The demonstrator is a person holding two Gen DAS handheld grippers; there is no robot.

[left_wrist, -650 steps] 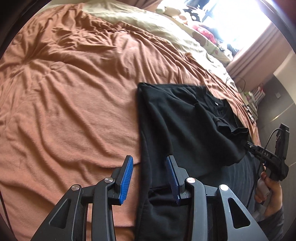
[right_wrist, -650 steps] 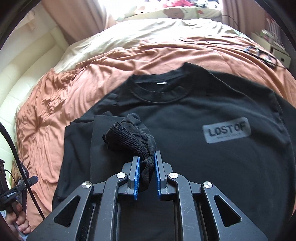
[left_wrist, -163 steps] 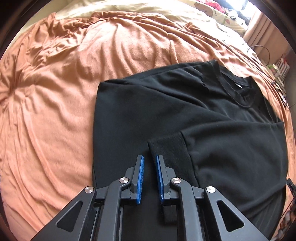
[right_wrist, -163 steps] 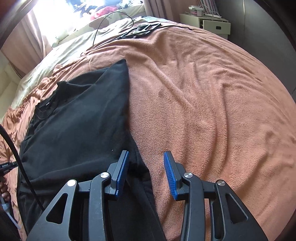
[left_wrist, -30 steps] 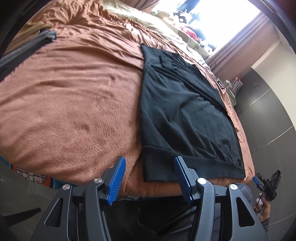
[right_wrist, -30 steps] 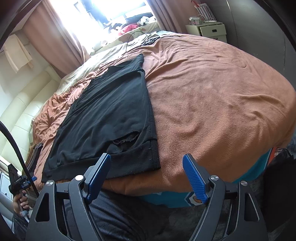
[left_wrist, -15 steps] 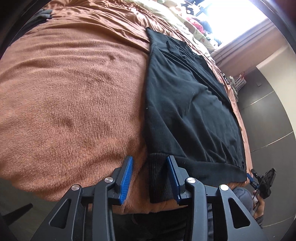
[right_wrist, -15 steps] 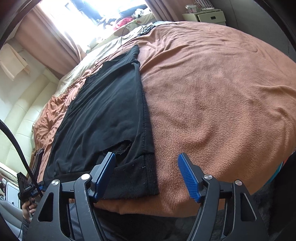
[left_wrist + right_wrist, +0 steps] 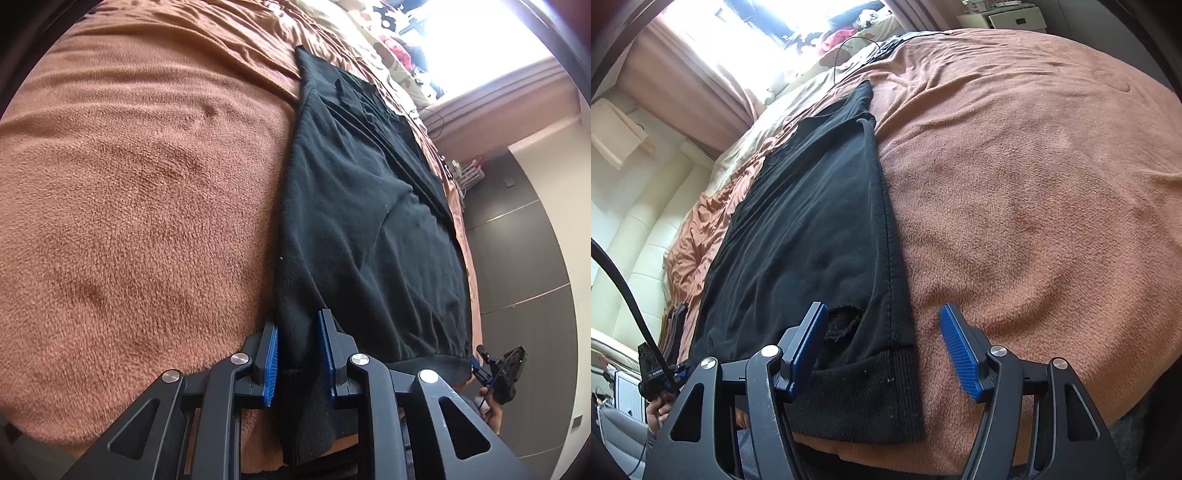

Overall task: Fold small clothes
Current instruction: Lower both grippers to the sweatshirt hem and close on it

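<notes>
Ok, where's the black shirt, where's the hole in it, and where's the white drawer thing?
black shirt (image 9: 812, 221): right wrist view, middle of its folded body.
hole (image 9: 846, 323): right wrist view, frayed tear near the hem.
white drawer unit (image 9: 1012, 17): right wrist view, its front, past the bed.

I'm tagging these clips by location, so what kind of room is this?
Most likely a bedroom. A black sweater lies on a wide bed with a brown blanket, a curtained window stands at the far side, and a small white bedside cabinet sits in the corner.
</notes>
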